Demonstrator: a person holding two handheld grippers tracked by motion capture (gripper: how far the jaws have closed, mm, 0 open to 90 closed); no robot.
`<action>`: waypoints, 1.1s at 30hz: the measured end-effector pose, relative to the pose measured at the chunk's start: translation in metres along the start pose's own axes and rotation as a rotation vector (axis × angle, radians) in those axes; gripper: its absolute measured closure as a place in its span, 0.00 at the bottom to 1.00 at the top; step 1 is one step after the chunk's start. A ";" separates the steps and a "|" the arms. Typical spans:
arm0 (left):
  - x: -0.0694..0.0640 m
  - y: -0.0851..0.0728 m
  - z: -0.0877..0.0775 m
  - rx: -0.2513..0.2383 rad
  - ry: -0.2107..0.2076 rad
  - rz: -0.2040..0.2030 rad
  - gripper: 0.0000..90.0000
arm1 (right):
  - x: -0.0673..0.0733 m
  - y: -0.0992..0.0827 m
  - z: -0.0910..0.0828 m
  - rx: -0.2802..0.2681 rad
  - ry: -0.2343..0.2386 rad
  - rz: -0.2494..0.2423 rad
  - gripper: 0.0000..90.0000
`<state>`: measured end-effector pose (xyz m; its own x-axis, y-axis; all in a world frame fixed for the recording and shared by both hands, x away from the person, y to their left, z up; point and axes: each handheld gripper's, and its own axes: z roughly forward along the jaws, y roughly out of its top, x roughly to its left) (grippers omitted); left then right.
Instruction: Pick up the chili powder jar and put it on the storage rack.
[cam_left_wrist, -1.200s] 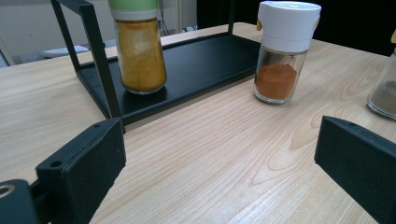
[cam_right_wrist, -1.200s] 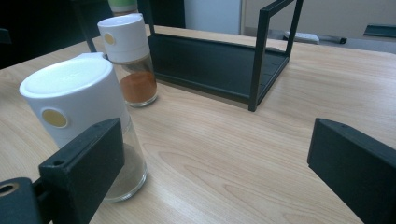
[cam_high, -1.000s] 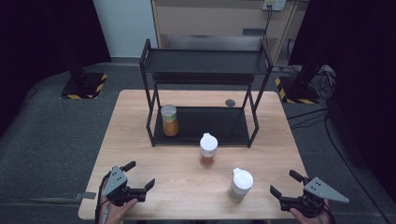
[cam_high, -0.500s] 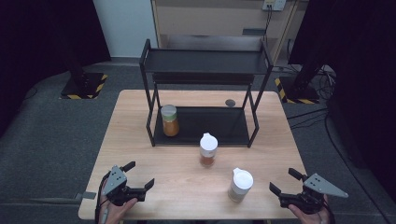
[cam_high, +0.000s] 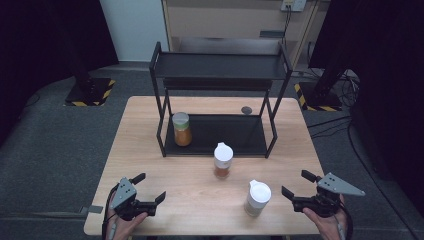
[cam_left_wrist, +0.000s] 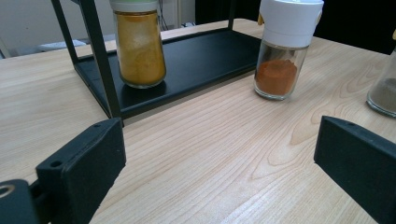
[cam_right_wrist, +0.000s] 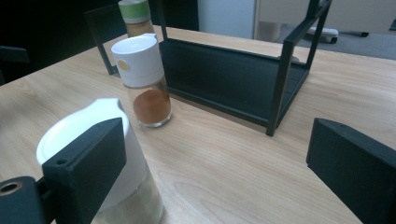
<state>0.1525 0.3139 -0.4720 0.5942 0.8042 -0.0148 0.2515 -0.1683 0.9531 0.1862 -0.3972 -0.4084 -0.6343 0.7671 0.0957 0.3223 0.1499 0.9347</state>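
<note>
The right gripper (cam_high: 299, 189) is spread wide, just beside the white-capped jar (cam_high: 257, 198) at the table's (cam_high: 150, 125) near edge. The left gripper (cam_high: 149, 189) is likewise apart and empty, well clear of it.

In the left gripper view the top edge cuts the lid of the yellow jar (cam_left_wrist: 139, 44) and the cap of the red jar (cam_left_wrist: 284, 49), and the right edge leaves just a sliver of the pale jar (cam_left_wrist: 385, 91). In the right gripper view the pale jar (cam_right_wrist: 100, 154) is blurred, partly covered by a jaw and cut by the bottom edge, while the rack (cam_right_wrist: 243, 79) loses its upper shelf past the top. In the high view a small dark disc (cam_high: 246, 110) behind the rack is too small to identify.
</note>
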 end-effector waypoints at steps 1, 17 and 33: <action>0.000 0.000 0.000 0.000 0.000 0.000 0.01 | 0.000 0.003 0.001 0.002 0.004 0.002 0.06; 0.000 0.000 0.000 0.002 -0.004 0.001 0.01 | 0.008 0.039 0.029 0.016 0.043 -0.022 0.06; 0.001 0.000 0.001 0.003 -0.009 -0.006 0.01 | 0.011 0.071 0.067 0.048 0.109 -0.059 0.06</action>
<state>0.1536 0.3144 -0.4720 0.5994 0.8001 -0.0231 0.2577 -0.1656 0.9519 0.2486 -0.3364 -0.3639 -0.7253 0.6838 0.0799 0.3135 0.2248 0.9226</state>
